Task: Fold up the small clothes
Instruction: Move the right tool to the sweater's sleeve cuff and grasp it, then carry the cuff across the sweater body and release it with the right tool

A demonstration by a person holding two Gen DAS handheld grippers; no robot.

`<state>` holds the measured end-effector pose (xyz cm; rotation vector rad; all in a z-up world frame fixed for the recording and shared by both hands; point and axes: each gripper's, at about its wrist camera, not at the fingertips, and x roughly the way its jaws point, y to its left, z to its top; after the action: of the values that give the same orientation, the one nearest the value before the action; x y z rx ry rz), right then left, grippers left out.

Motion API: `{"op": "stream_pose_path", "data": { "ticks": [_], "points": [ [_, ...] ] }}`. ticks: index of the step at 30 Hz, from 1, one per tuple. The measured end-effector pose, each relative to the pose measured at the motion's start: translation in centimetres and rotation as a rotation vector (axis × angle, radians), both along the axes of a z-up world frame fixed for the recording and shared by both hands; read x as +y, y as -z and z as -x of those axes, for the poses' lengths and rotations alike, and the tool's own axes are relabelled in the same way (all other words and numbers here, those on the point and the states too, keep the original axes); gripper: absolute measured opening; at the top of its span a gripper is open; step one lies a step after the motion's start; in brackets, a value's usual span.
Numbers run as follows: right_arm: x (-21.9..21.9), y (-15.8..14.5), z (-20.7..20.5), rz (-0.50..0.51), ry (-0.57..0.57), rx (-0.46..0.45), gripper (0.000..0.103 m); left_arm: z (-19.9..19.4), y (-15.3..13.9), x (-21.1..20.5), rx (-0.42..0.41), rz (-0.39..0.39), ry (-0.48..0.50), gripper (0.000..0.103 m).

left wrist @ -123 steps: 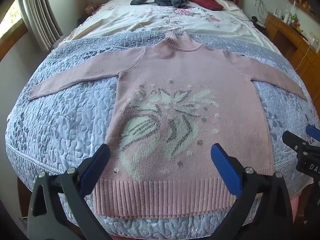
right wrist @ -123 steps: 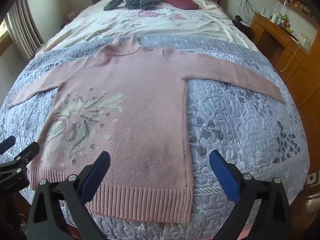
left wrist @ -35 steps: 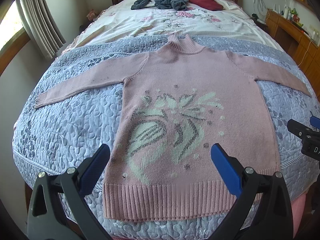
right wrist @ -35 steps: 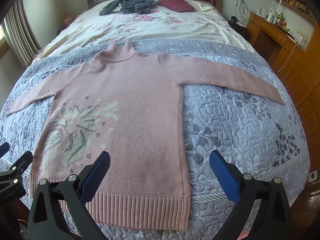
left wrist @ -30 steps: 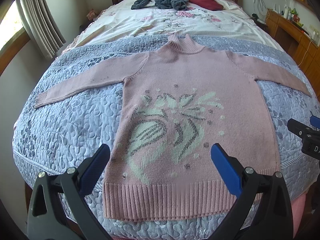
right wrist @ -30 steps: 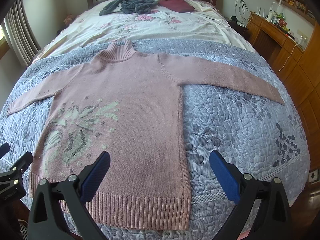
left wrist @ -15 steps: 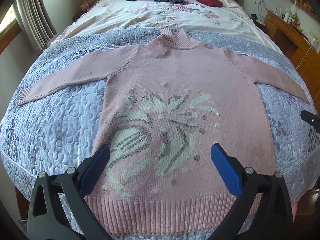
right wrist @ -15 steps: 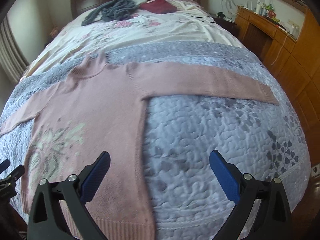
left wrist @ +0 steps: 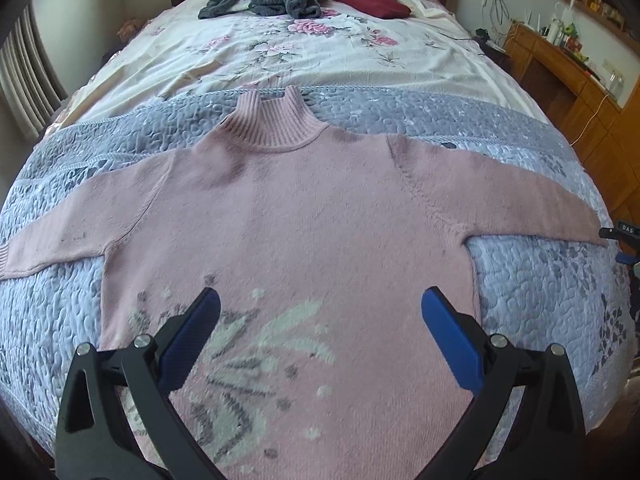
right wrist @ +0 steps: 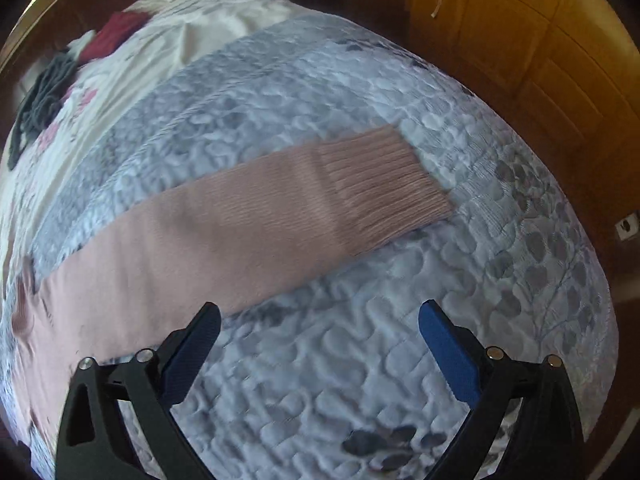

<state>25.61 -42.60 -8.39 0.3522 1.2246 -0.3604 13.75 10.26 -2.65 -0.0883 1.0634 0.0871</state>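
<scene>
A pink knit sweater [left wrist: 304, 216] with a pale flower pattern lies flat, front up, on a grey-blue quilt [left wrist: 528, 280], both sleeves spread out sideways. My left gripper [left wrist: 320, 320] hovers open above the sweater's chest, nothing between its blue pads. In the right wrist view the sweater's right sleeve [right wrist: 248, 232] runs across the quilt [right wrist: 400, 360] to its ribbed cuff [right wrist: 384, 188]. My right gripper [right wrist: 318, 332] stands open over bare quilt just short of that sleeve. The right gripper's body [left wrist: 624, 236] peeks in at the left view's right edge by the cuff.
Further up the bed lie a floral sheet [left wrist: 304, 56], a grey garment heap [left wrist: 272, 0] and a dark red folded cloth [left wrist: 372, 0]. Wooden cabinets [right wrist: 520, 48] line the bed's right side, with cluttered shelves [left wrist: 568, 64]. A curtain [left wrist: 24, 80] hangs at left.
Both grippers have moved forward over the bed. The left went from the hem to above the chest; the right swung right and now faces the right sleeve's cuff. Both stayed open.
</scene>
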Motion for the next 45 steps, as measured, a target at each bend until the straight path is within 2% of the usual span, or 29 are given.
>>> {"op": "stream_pose_path", "data": {
  "ticks": [5,7,10,13,14,16,18,19,24,30,39,45],
  "points": [
    [-3.8,2.5,-1.6,-0.059,0.065,0.015,0.096,-2.9,0.6,-1.3,-0.001,-0.008,-0.002,0.100],
    [-4.3,3.3,-2.2,-0.099,0.063,0.014,0.092,-3.5,0.9,-1.7,0.002,-0.015,0.001,0.100],
    [-4.5,4.2,-3.2,-0.101,0.070,0.020,0.081,-4.0,1.4,-1.9,0.009,-0.023,0.005,0.100],
    [-4.7,4.1,-3.7,-0.089,0.069,-0.004,0.059,-4.1,1.7,-1.9,0.015,-0.029,0.012,0.100],
    [-4.7,4.1,-3.9,-0.101,0.057,-0.018,0.046,-4.0,1.9,-1.9,0.017,-0.035,0.013,0.100],
    [-4.8,4.0,-4.3,-0.101,0.043,-0.029,0.036,-4.0,2.2,-1.6,0.024,-0.039,0.010,0.100],
    [-4.6,3.8,-4.7,-0.115,0.024,-0.051,0.018,-3.9,2.4,-1.3,0.029,-0.032,0.005,0.100],
    [-4.6,3.6,-4.5,-0.135,0.020,-0.065,0.016,-3.8,2.5,-1.1,0.030,-0.030,0.002,0.100],
    [-2.4,1.5,-4.1,-0.180,-0.030,-0.137,0.013,-3.2,2.5,0.3,0.031,-0.022,-0.016,0.100],
    [3.5,-1.4,-4.0,-0.250,-0.151,-0.215,0.012,-2.6,2.2,2.6,0.026,0.024,-0.047,0.100],
    [17.4,-4.2,-3.9,-0.337,-0.416,-0.263,0.012,-1.6,2.3,5.7,0.034,0.028,-0.082,0.100],
    [26.9,-4.5,-3.6,-0.374,-0.590,-0.260,0.011,-0.9,2.4,7.6,0.038,0.037,-0.102,0.100]
  ]
}}
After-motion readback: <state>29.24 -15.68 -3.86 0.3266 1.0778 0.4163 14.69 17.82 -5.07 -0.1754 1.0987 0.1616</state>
